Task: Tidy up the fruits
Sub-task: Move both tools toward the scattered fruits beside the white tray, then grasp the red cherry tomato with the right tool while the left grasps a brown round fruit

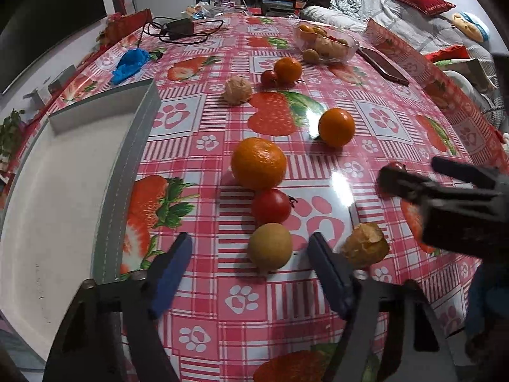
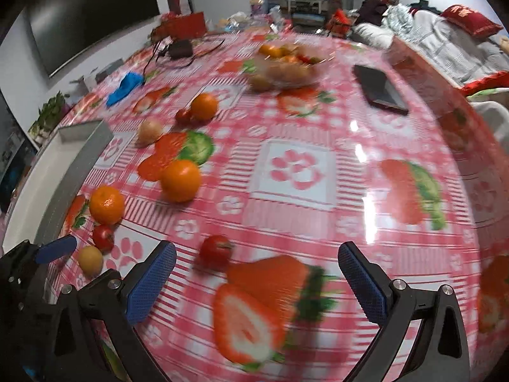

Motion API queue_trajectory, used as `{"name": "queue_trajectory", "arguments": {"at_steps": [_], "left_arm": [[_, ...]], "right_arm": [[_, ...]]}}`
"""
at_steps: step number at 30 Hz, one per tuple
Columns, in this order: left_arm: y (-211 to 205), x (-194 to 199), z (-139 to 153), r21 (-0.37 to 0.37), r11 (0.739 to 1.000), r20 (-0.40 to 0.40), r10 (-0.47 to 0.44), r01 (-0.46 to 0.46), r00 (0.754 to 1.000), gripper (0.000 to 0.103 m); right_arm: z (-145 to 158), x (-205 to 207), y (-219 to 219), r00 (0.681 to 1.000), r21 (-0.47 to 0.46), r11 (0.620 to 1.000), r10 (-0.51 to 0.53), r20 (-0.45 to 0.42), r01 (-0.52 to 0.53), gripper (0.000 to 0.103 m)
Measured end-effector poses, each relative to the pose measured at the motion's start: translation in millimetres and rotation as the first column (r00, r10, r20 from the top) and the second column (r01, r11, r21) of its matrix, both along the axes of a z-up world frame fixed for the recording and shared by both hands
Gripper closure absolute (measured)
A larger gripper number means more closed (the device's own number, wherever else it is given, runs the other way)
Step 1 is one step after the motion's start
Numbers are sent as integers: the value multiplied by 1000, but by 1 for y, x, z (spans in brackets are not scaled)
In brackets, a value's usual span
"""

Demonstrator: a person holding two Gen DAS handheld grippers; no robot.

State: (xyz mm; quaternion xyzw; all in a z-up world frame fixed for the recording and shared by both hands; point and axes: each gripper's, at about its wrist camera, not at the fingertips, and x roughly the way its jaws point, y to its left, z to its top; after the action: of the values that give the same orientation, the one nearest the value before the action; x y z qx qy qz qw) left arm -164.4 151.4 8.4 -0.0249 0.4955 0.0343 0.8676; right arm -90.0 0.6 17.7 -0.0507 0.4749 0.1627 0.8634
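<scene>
Loose fruit lies on a pink strawberry-print tablecloth. In the left wrist view my left gripper [image 1: 249, 261] is open, low over the table, with a yellow-green round fruit [image 1: 270, 245] between its fingertips. Just beyond it are a red tomato [image 1: 271, 206] and a large orange [image 1: 258, 163]. Another orange [image 1: 336, 126] lies farther right, and a brown cracked fruit [image 1: 366, 245] sits right of the gripper. My right gripper [image 2: 257, 273] is open and empty, with a small red tomato [image 2: 215, 251] just ahead between its fingers. An empty white tray [image 1: 63, 172] with a grey rim is at the left.
A clear bowl of fruit [image 1: 327, 43] stands at the far side, with an orange [image 1: 288, 69], a small tomato [image 1: 269, 78] and a walnut-like fruit [image 1: 237, 89] before it. A dark phone [image 2: 380, 90], a blue cloth [image 1: 130, 63] and a charger with cable [image 1: 179, 28] also lie on the table.
</scene>
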Motion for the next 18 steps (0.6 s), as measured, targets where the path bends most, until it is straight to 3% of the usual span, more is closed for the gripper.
{"name": "queue_trajectory", "arguments": {"at_steps": [1,2,4,6,8,11,18], "left_arm": [[1,0,1,-1,1000,4,0,0,1000,47],[3,-1,2,-5,1000,9,-3,3,1000,52],[6,-2,3,-8,1000,14,-7,7,1000,75],[10,-3,5,-46,999,12,-10,10,1000,75],[14,-7,7,-88,996,14,-13,14,1000,75],[12,-15,15,-84,996,34,-24,27,999,75],[11,-27,42,-102,994,93,-39,49,995,75]], "right_arm": [[-4,1,5,1000,3,1000,5,-14,-5,24],[-9,1,10,999,-6,1000,10,-33,-10,29],[-8,-4,17,1000,-64,998,23,9,-22,62],[-5,-8,17,999,-46,998,43,8,-42,76],[-3,-9,10,1000,-21,999,27,2,-27,76],[-1,-11,-5,1000,45,999,9,-28,-8,76],[9,-23,-28,1000,82,996,-12,-22,14,76]]}}
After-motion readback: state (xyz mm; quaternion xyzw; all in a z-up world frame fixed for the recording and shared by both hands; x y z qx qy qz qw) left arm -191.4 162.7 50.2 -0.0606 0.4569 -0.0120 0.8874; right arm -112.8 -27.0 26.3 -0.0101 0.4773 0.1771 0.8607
